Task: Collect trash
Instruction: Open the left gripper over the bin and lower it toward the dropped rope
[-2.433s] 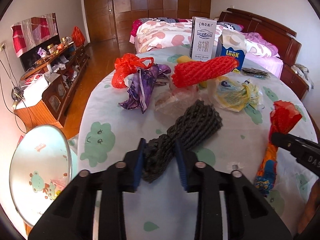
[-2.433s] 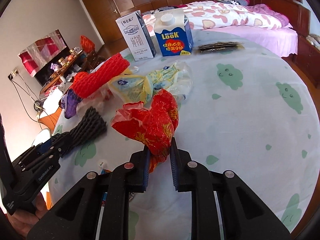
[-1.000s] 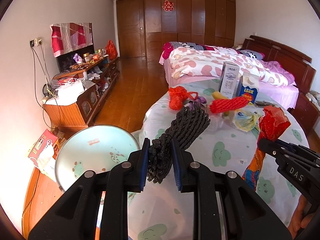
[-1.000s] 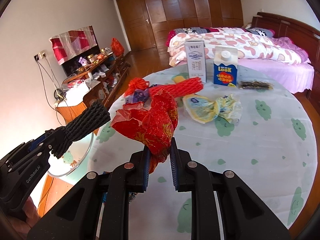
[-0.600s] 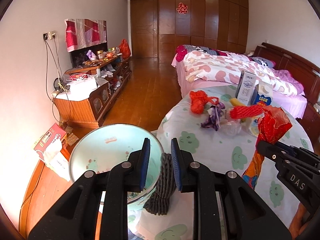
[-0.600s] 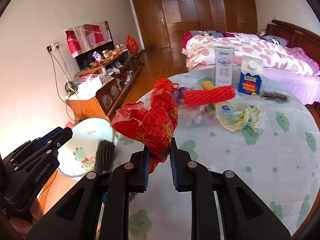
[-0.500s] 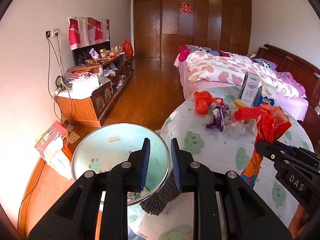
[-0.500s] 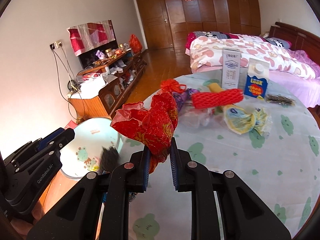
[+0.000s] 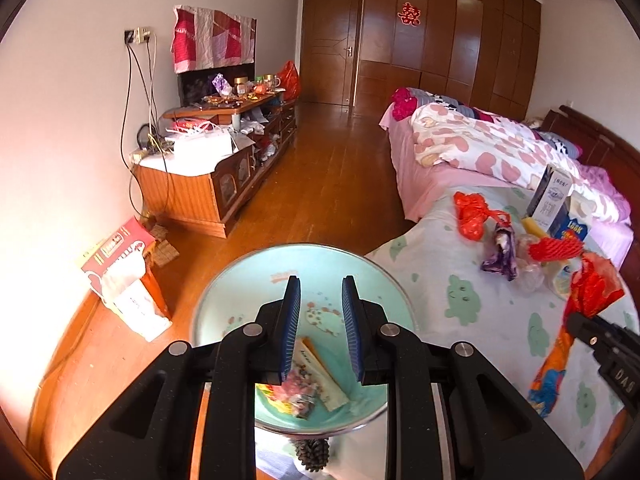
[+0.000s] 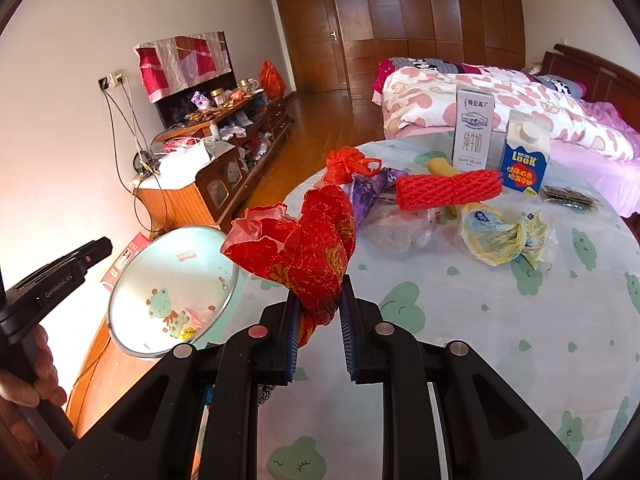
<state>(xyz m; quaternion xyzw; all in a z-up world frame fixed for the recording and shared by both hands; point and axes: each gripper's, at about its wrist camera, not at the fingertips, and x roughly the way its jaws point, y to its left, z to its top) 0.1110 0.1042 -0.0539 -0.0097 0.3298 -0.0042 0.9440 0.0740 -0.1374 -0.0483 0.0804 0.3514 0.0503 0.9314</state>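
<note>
My left gripper point(image 9: 320, 312) is open and empty above the round pale-green bin point(image 9: 248, 280), which holds a few wrappers. The dark grey foam net point(image 9: 312, 454) shows below the bin's near rim, free of my fingers; I cannot tell what it rests on. My right gripper point(image 10: 320, 312) is shut on a crumpled red wrapper point(image 10: 304, 248), held above the table's left edge; it also shows in the left wrist view point(image 9: 592, 288). The bin point(image 10: 132, 280) is to its left, beside the table.
On the round table point(image 10: 500, 320) lie a red foam net point(image 10: 448, 190), a yellow wrapper point(image 10: 500, 236), a purple wrapper point(image 10: 368, 192), an orange-red bag point(image 10: 346, 164), clear plastic point(image 10: 394, 232) and two cartons point(image 10: 474, 128). A bed stands behind. A wooden cabinet point(image 9: 208, 168) lines the left wall.
My left gripper swung from the table over the bin, opened and let go of the dark foam net, which dropped below. My right gripper moved left with the red wrapper.
</note>
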